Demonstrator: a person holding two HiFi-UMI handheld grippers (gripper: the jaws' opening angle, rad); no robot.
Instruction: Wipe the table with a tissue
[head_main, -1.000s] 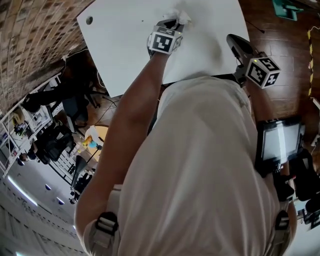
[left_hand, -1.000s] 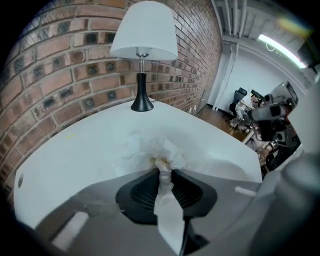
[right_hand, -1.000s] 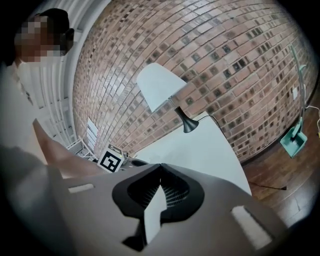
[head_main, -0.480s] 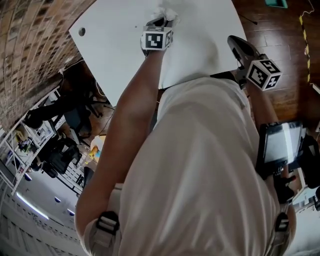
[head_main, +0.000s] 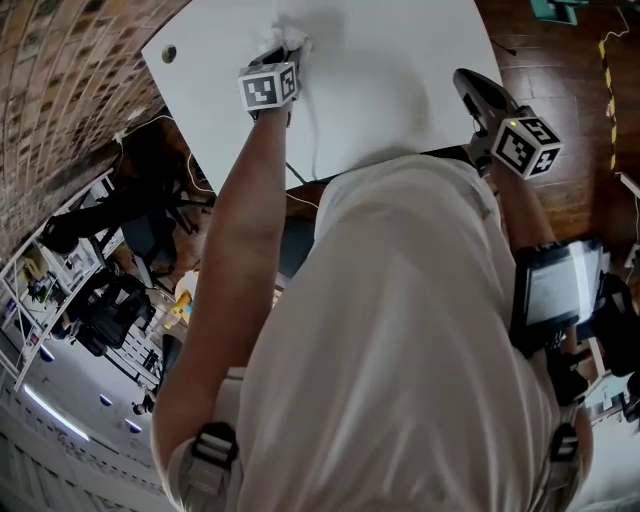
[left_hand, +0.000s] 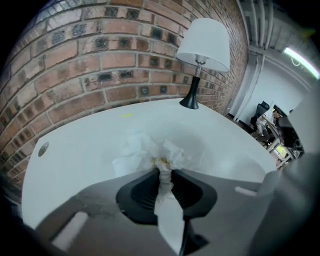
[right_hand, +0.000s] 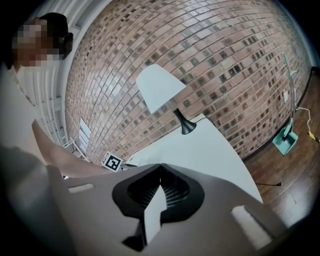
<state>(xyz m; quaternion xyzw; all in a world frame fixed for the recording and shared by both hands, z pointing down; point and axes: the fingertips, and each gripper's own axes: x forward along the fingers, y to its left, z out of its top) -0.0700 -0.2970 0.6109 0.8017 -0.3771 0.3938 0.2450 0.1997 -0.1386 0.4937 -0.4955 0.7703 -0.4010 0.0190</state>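
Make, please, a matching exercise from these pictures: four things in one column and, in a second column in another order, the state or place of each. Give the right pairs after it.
Things
1. tissue
2. lamp
3. right gripper
4. table

States or places
A. jaws together, nothing between them
B. white, with a small round hole near one corner
C. standing at the table's far end, by the brick wall
D. crumpled, pinched in the left gripper

Pairs: 1-D, 2-C, 3-A, 4-B.
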